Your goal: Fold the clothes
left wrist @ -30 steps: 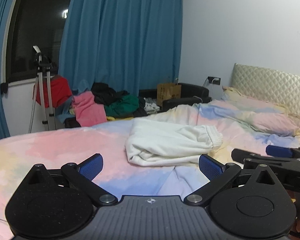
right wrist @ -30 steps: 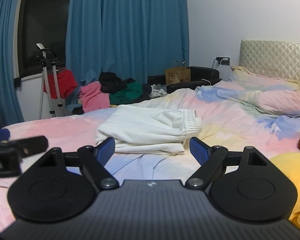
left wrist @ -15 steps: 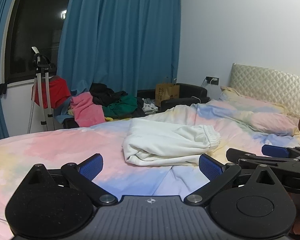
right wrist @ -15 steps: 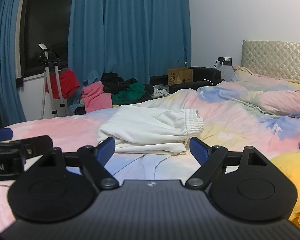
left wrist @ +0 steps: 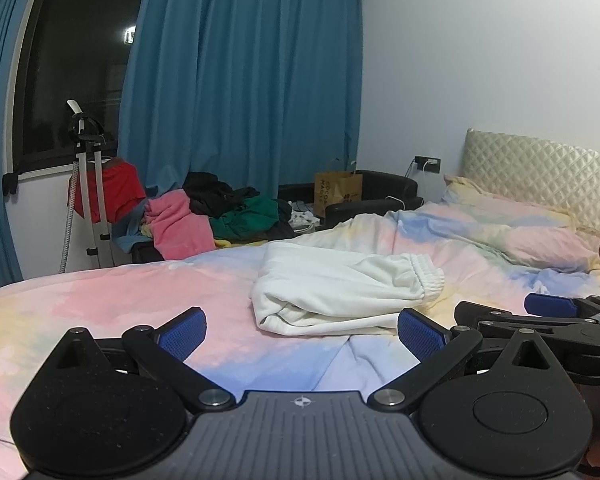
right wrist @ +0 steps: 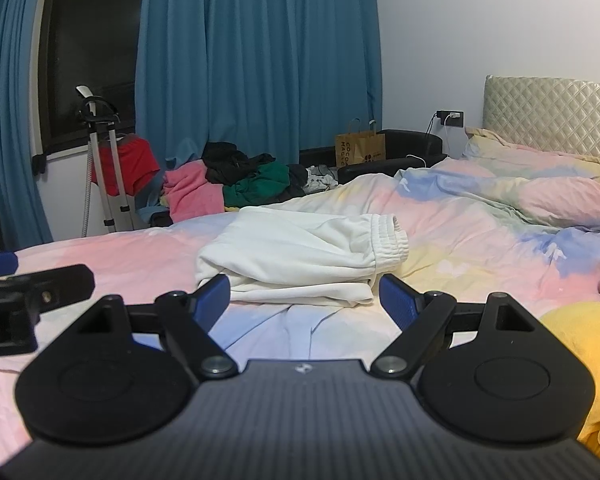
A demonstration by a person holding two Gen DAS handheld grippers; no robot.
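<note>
A white garment [left wrist: 340, 292], folded into a flat bundle with its elastic cuff to the right, lies on the pastel bedspread [left wrist: 120, 300]. It also shows in the right wrist view [right wrist: 300, 260]. My left gripper [left wrist: 302, 330] is open and empty, held above the bed short of the garment. My right gripper [right wrist: 304, 300] is open and empty, just short of the garment's near edge. The right gripper shows at the right of the left wrist view [left wrist: 540, 312]; the left gripper shows at the left of the right wrist view [right wrist: 32, 292].
A pile of pink, green and black clothes [left wrist: 220, 216] lies beyond the bed by the blue curtains. A tripod [left wrist: 86, 184] stands at the left. A brown paper bag [left wrist: 338, 192] sits on a black chair. Pillows [left wrist: 540, 244] lie by the headboard. A yellow plush [right wrist: 580, 344] is at right.
Both grippers have lifted and drawn back slightly, so the garment sits a little lower in both views. Both stay open; the garment has not moved.
</note>
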